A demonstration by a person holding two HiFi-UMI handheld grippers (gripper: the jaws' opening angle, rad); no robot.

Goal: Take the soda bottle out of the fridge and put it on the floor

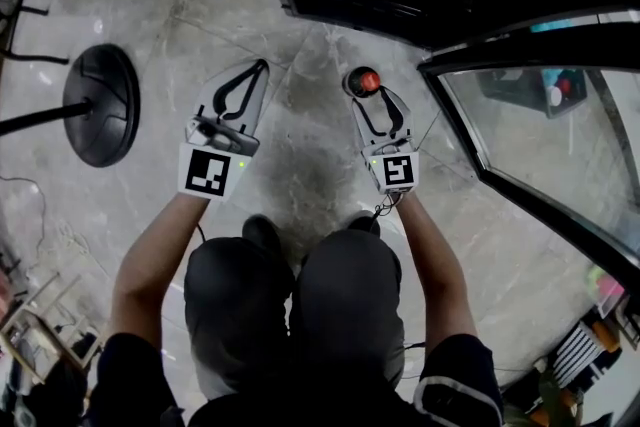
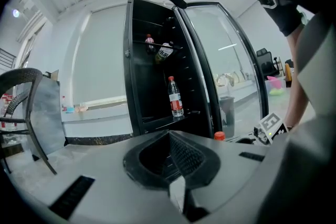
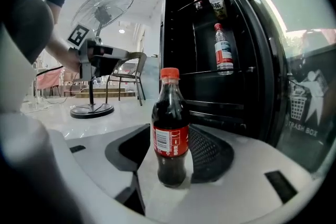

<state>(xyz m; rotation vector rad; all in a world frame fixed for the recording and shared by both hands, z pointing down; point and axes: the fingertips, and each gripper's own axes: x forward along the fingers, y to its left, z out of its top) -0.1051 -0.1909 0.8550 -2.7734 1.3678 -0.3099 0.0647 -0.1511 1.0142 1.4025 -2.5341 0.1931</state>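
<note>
Two claws sit low over the marble floor (image 1: 300,165). The left claw (image 1: 262,66) is pressed together, with nothing in it. The right claw (image 1: 368,99) is spread, and the soda bottle (image 3: 170,128) stands upright on the floor between its jaws: dark drink, red cap, red label. The pads are not squeezing it. Just beyond stands the fridge (image 3: 178,23), its door swung open, with a clear water bottle (image 3: 223,50) upright on a shelf inside.

Pale marbled floor (image 1: 320,35) with an upright soda bottle (image 3: 170,128) and a round black fan base (image 1: 100,105)
</note>
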